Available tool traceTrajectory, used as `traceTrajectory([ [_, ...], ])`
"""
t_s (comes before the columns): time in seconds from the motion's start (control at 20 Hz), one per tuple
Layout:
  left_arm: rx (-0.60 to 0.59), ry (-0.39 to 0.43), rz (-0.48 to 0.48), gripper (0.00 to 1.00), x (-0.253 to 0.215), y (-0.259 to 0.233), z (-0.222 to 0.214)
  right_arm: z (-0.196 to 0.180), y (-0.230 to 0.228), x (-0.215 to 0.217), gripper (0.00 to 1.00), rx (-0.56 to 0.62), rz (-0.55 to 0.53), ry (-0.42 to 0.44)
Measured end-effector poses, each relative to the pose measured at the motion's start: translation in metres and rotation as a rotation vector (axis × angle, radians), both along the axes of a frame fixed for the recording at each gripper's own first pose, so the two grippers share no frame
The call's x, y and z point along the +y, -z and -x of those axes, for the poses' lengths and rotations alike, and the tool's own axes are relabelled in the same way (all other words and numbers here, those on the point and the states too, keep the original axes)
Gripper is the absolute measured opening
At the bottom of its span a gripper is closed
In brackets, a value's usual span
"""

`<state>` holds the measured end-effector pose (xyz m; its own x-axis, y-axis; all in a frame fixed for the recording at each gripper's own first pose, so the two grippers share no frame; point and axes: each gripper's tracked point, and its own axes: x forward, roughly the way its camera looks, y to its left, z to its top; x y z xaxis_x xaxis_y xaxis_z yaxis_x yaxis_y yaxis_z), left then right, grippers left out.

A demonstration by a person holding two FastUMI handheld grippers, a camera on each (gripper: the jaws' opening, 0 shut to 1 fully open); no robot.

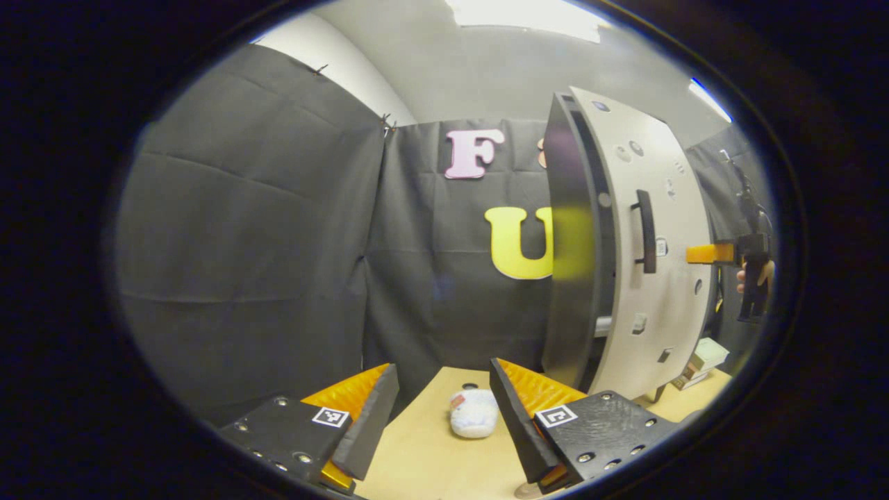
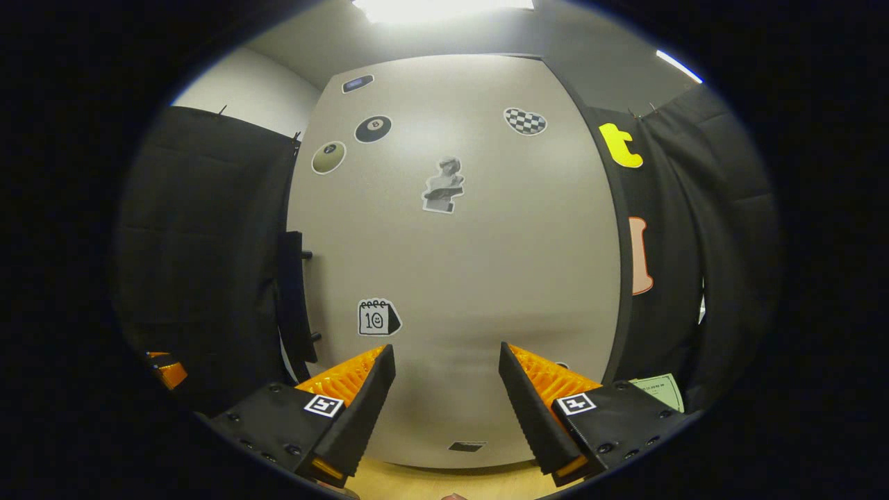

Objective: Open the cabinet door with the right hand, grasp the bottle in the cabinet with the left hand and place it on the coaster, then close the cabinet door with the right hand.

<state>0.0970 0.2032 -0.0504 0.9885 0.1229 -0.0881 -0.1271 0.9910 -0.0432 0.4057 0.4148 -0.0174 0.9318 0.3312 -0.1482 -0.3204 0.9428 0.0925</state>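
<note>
In the left gripper view the left tongs (image 1: 443, 410) hang released over the pale wooden counter (image 1: 417, 458), their fingers spread wide with nothing between them. Just beyond the tips, toward 12 o'clock, a small white bottle (image 1: 474, 412) lies on the counter, apart from both fingers. Toward 2 o'clock stands the cabinet (image 1: 571, 243), a tall dark box whose light grey cabinet door (image 1: 653, 229) carries a dark vertical handle (image 1: 647, 231) and several small stickers; whether the door is fully closed against the cabinet I cannot tell from this angle. At 3 o'clock, past the door's far edge, the right tongs (image 1: 708, 253) reach in toward the door, held by a hand (image 1: 753, 278). A small stack of boxes (image 1: 701, 361) rests on the counter near the cabinet's foot at 4 o'clock. In the right gripper view the right tongs (image 2: 448, 396) are released, fingers well apart, facing the flat of the door (image 2: 472, 278) close up, with the handle (image 2: 295, 298) at 9 o'clock along the door's edge; contact with the door cannot be made out.
</note>
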Motion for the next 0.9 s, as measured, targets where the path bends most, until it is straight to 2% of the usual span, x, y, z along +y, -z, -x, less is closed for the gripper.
traceTrajectory([
  [0.25, -0.026, 0.059, -0.006, 0.8, -0.07, -0.023, 0.0, 0.042, -0.019, -0.056, 0.96, -0.052, 0.061, 0.002],
  [0.4, -0.041, 0.091, 0.018, 0.82, -0.112, -0.036, -0.004, 0.065, -0.026, -0.09, 0.96, -0.063, 0.052, 0.003],
  [0.75, -0.068, 0.152, -0.009, 0.82, -0.201, -0.065, 0.002, 0.103, -0.02, -0.182, 0.96, -0.047, 0.045, 0.071],
  [0.8, -0.069, 0.156, -0.013, 0.84, -0.212, -0.067, 0.004, 0.107, -0.018, -0.194, 0.91, -0.045, 0.043, 0.081],
  [0.85, -0.07, 0.16, -0.016, 0.8, -0.221, -0.069, 0.006, 0.111, -0.016, -0.207, 0.96, -0.043, 0.041, 0.092],
  [0.9, -0.069, 0.161, -0.018, 0.8, -0.23, -0.071, 0.01, 0.115, -0.014, -0.22, 0.96, -0.042, 0.039, 0.103],
])
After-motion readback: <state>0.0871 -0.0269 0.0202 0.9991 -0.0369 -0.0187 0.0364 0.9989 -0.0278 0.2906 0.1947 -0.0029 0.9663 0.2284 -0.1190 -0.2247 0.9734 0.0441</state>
